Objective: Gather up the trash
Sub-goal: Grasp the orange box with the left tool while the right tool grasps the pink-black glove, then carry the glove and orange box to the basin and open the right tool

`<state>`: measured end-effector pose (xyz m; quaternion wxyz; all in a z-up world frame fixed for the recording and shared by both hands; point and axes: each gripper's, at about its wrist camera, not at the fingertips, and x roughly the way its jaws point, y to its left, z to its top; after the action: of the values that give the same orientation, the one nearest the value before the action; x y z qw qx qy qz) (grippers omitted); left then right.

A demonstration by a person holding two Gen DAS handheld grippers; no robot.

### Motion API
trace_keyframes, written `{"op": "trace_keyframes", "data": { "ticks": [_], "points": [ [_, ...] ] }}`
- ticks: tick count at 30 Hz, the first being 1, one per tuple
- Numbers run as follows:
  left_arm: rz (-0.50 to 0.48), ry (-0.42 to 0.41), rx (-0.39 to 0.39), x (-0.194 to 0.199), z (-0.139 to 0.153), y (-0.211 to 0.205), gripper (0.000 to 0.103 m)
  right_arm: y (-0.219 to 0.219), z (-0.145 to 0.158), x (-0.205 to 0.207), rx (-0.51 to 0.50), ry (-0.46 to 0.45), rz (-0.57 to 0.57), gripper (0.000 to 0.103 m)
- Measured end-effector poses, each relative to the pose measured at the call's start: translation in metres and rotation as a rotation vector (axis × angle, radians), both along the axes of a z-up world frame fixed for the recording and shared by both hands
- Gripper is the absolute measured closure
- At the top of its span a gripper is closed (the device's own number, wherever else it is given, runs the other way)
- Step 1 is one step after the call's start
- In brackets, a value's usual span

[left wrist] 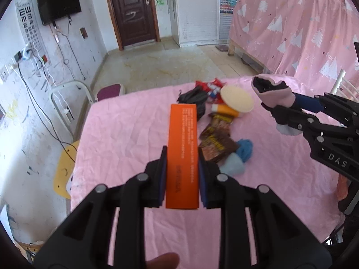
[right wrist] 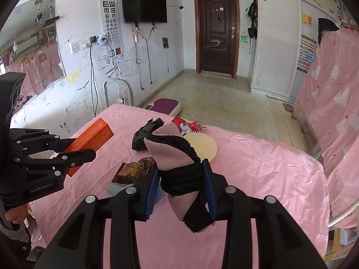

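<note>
Left gripper jaws pinching a long orange box above the pink-covered tabletop, right gripper jaws pinching a pink-and-black cloth, remaining trash pile at 1 o'clock of the box

Orange box w/ pale print; pink-and-black cloth. Brown snack wrappers, red wrapper, cream round brush, black bag. Plain pink sheet; pink curtain w/ white trees.

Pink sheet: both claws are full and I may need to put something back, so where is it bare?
Bare: the pink sheet left of the orange box, and right of the cream brush. Crowded: the middle, around the brown wrappers.
</note>
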<state>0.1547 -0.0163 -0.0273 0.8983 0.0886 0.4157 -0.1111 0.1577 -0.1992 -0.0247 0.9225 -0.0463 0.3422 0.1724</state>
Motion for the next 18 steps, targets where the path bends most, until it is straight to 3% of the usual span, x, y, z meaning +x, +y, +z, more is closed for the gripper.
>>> {"op": "trace_keyframes", "data": {
  "ticks": [8, 18],
  "points": [
    [-0.035, -0.057, 0.008, -0.015, 0.025, -0.037, 0.081, -0.041, 0.017, -0.023, 0.041, -0.053, -0.059, 0.076],
    [-0.145, -0.099, 0.033, -0.031, 0.044, -0.114, 0.081, -0.116, 0.025, -0.052, 0.092, -0.101, -0.176, 0.076]
  ]
}}
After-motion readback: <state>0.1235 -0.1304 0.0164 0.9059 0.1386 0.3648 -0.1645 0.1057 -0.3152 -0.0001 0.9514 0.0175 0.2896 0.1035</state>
